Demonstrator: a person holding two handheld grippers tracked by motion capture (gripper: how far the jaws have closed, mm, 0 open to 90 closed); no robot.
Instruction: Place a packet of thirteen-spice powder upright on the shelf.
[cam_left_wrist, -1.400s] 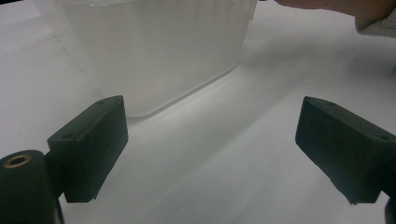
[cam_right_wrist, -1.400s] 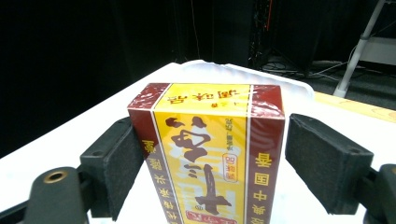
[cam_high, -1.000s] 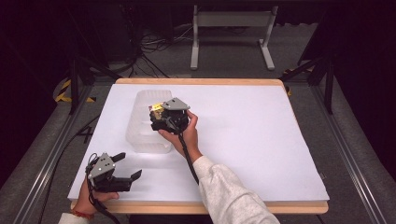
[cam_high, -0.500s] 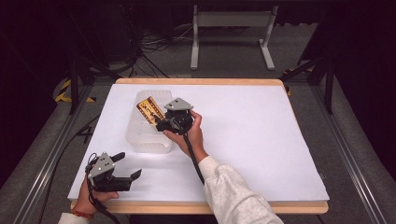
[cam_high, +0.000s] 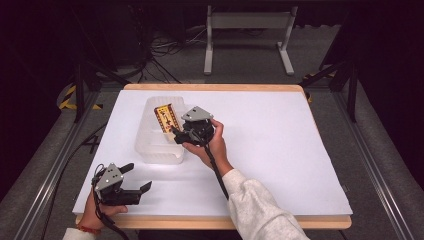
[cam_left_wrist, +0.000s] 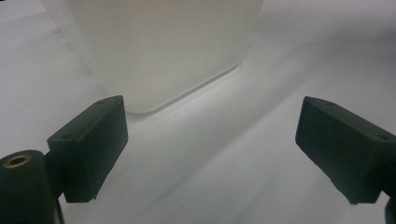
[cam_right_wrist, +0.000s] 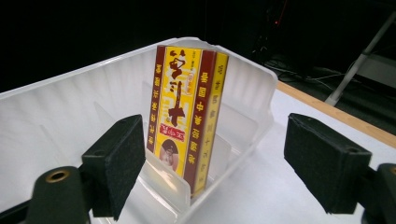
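High view is showing me holding my right gripper (cam_high: 176, 135) at the right-hand rim of the translucent plastic bin (cam_high: 150, 150), which is sitting on the white table (cam_high: 280, 150) toward its left side. Its jaws are standing spread apart and gripping nothing. A yellow and maroon box (cam_high: 166, 118) is leaning inside the bin, toward the bin's far end. Right gripper view is showing that box (cam_right_wrist: 187, 116) standing on end against the bin's wall (cam_right_wrist: 70, 116), beyond and between my parted jaws, apart from both. My left gripper (cam_high: 137, 180) is resting low near the table's front edge, just in front of the bin, released, its jaws wide and pointing at the bin's near wall (cam_left_wrist: 173, 51).
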